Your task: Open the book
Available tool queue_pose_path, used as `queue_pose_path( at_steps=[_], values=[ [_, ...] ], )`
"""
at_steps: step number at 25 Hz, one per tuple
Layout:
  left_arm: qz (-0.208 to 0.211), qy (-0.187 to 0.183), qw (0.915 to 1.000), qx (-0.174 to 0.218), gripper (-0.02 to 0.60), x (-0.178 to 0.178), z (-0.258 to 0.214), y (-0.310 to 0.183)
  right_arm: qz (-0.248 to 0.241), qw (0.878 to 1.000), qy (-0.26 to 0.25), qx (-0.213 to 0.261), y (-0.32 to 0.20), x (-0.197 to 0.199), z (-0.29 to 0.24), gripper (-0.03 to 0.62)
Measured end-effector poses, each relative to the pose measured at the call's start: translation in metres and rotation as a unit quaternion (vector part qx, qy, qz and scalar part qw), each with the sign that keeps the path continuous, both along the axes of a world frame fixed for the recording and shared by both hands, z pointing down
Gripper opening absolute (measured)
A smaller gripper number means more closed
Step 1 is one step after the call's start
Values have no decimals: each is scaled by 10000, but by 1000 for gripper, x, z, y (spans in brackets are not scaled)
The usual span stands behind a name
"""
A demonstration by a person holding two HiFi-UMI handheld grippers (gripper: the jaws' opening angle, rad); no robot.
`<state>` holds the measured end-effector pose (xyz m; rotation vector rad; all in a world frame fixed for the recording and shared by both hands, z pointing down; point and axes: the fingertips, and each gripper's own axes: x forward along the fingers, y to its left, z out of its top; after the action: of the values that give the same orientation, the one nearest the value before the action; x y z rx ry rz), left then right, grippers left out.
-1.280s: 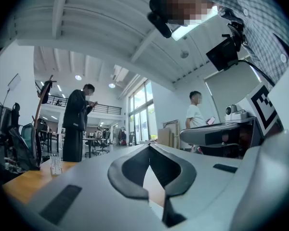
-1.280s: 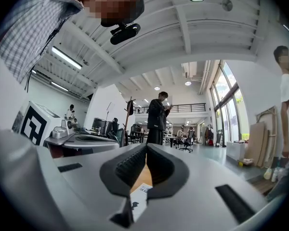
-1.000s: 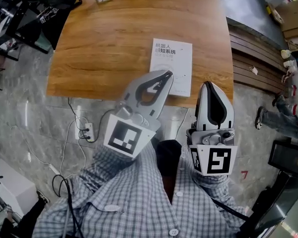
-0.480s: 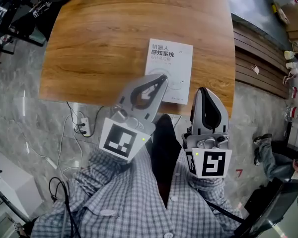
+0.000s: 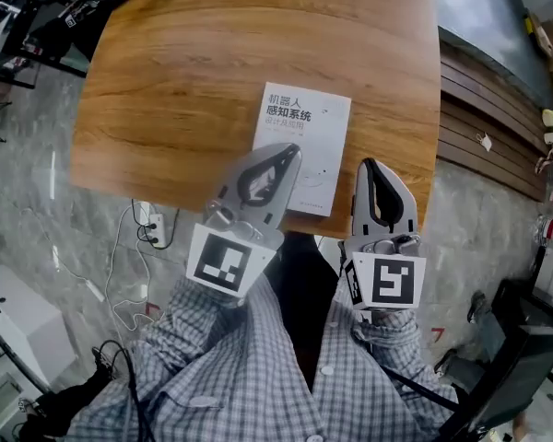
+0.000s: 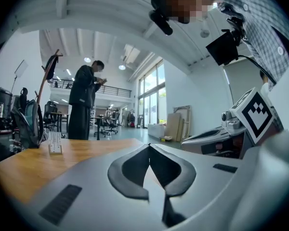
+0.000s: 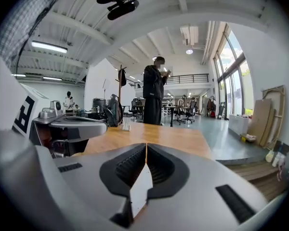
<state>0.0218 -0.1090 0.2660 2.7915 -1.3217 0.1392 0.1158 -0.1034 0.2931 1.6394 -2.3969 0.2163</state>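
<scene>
Counter: book near corner hidden behind left claw. Wood-grain top, flat white rect. cover. Left claw & right claw both pinched together, empty.

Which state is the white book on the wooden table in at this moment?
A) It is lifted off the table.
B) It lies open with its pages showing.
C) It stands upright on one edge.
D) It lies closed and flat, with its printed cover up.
D: the book lies flat on the table with its printed cover facing up and no pages showing.
</scene>
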Motion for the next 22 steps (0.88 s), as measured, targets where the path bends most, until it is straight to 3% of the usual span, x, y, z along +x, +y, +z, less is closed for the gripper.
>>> queue_pose_path(
  at_steps=[7,11,16,19,22],
  values=[
    [-417,-182,9988,-192,9,6,30,-21,-204,9968,-181,-751,-22,13,55,23],
    [-508,-147,9977,-417,9,6,57,-26,-230,9898,-616,-1262,-29,13,88,25],
    [-237,-342,9971,-645,9,9,90,-29,-380,9841,-205,-1724,-35,9,131,26],
    [73,-686,9944,-797,9,10,110,-28,-496,9779,-75,-2028,-34,4,154,29],
    [134,-668,9938,-878,9,8,123,-32,-672,9705,10,-2317,-33,-3,170,94]
  ],
)
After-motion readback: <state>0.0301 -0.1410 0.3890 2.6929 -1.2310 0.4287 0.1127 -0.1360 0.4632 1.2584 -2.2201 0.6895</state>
